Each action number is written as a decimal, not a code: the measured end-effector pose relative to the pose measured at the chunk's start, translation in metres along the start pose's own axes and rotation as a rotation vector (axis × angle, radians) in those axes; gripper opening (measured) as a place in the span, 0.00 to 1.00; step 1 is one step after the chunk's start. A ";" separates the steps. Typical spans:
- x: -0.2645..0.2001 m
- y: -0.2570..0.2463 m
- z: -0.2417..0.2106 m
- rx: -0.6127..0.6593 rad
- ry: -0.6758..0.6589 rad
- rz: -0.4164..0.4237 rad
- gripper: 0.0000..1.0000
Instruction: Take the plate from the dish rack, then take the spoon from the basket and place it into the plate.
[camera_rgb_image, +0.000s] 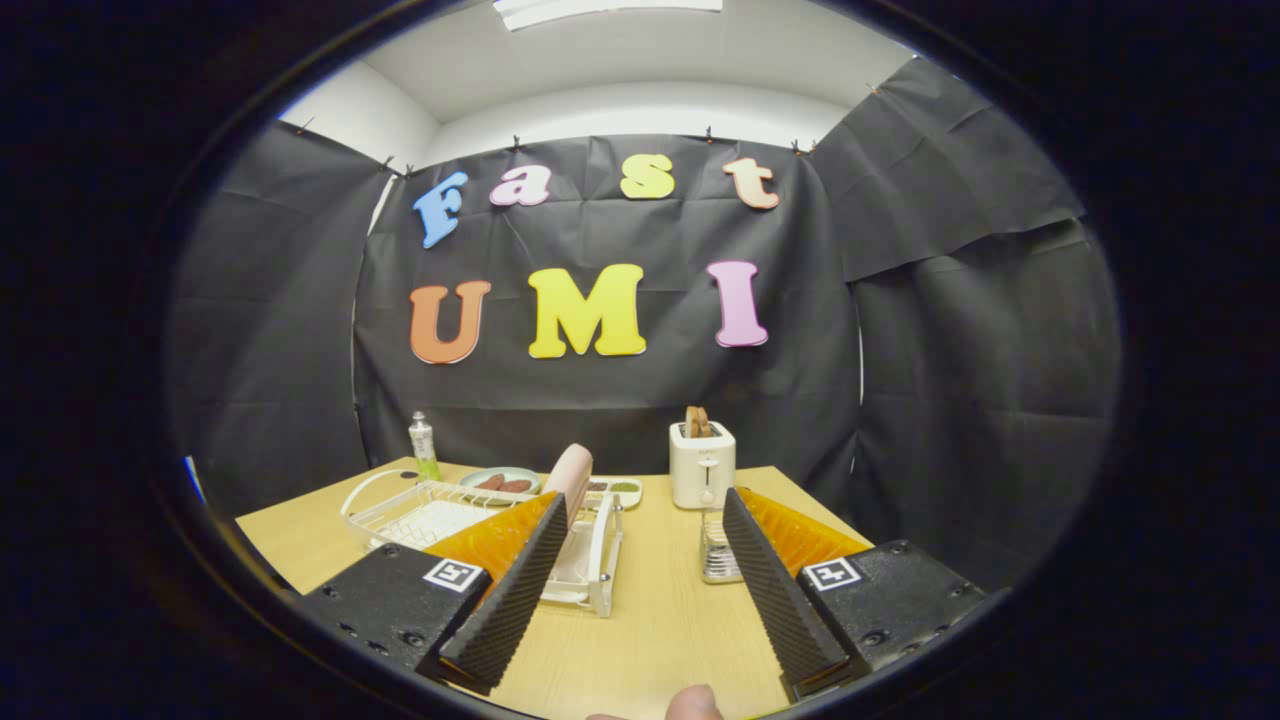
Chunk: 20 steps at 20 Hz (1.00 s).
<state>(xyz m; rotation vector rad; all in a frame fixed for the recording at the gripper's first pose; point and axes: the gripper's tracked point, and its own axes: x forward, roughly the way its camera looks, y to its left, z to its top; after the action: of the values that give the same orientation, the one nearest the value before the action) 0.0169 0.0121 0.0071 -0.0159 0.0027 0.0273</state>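
Fingers of the gripper (640, 590) spread wide at the lower middle of the frame, holding nothing, with bare tabletop (650, 630) between them. Nothing of the task looks done yet: the pink plate (572, 475) stands upright in the white dish rack (592, 560), just ahead of the left finger at centre-left. A wire basket (420, 510) sits further left; whether the spoon lies in it is too small to tell. Taking the plate comes first.
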 end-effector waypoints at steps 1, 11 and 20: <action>0.001 0.003 0.004 -0.004 -0.002 0.010 1.00; 0.047 0.040 0.043 0.007 0.186 0.192 1.00; 0.132 0.069 0.078 -0.081 0.405 0.223 1.00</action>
<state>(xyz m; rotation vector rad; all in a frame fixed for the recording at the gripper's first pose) 0.1473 0.0861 0.0834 -0.1023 0.4090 0.2470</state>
